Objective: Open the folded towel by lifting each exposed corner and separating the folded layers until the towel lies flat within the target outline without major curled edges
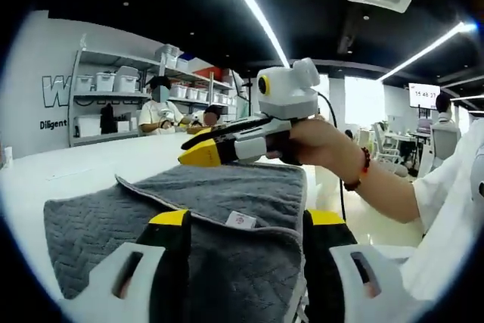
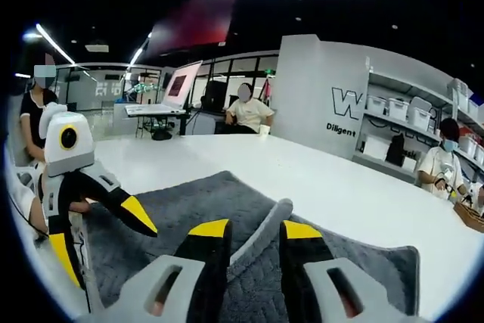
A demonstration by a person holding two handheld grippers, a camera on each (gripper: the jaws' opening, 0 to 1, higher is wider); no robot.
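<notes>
Left gripper view: the left gripper (image 1: 246,236) is seen with its jaws set wide apart, a raised fold of the grey towel (image 1: 219,209) lying between them; whether the fabric is pinched cannot be told. The towel is spread on the white tabletop (image 1: 91,164). The right gripper (image 1: 203,150) is held just above the towel's far edge by a hand (image 1: 321,141), its jaws nearly together. In the right gripper view, the right gripper (image 2: 253,236) is closed narrowly on a lifted towel (image 2: 302,262) edge, and the left gripper (image 2: 113,209) is seen at the left, jaws parted over the cloth.
</notes>
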